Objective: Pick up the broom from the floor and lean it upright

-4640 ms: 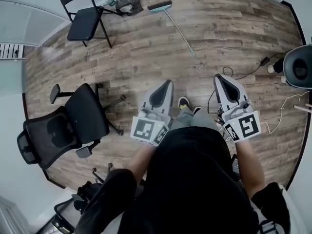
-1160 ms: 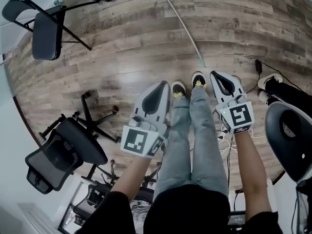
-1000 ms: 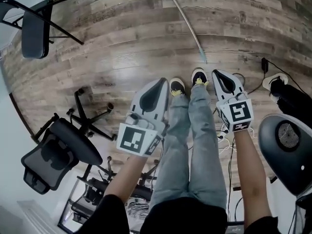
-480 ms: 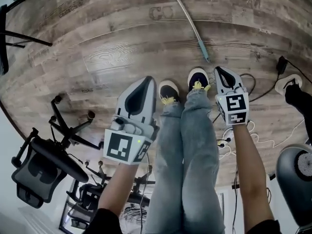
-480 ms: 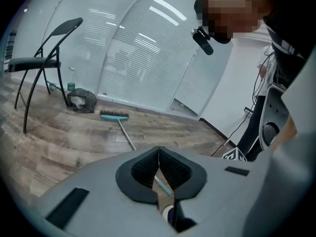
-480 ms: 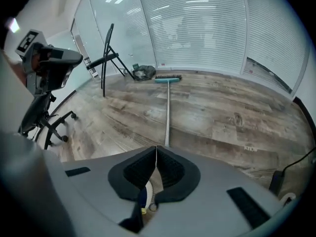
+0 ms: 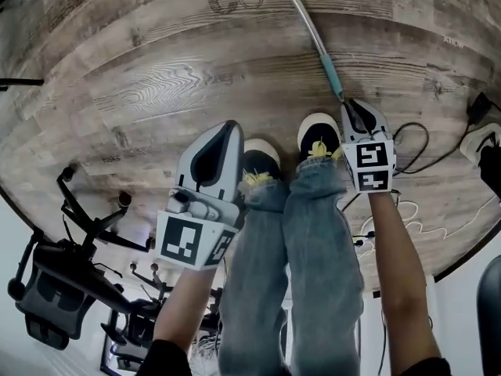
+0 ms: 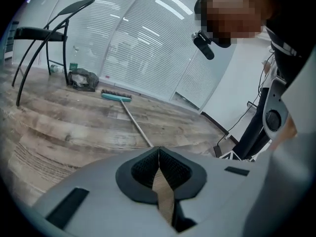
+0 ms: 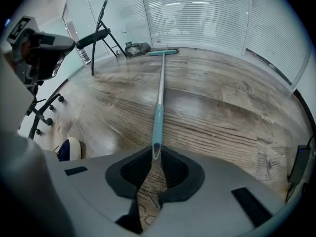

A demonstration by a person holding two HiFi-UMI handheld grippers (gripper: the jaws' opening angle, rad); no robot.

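Note:
The broom lies flat on the wooden floor. Its silver handle (image 7: 311, 31) runs up and away from me and ends in a teal grip (image 7: 333, 78) just ahead of my right shoe. The teal brush head (image 8: 116, 97) lies at the far end near the window wall. My right gripper (image 7: 352, 105) points steeply down with its jaws shut and empty, and its tips sit right at the grip's end (image 9: 156, 149). Left of my left shoe, my left gripper (image 7: 229, 125) hovers shut and empty, apart from the broom handle (image 8: 136, 125).
My two shoes (image 7: 317, 135) stand between the grippers. Cables (image 7: 415, 143) trail on the floor to the right. An office chair (image 7: 55, 288) is at the lower left. A black folding chair (image 8: 44, 33) and a dark bag (image 8: 83, 79) stand by the blinds.
I walked up to the broom's handle end. Both grippers sank toward the floor, still shut. The right gripper's tips came down to the teal grip.

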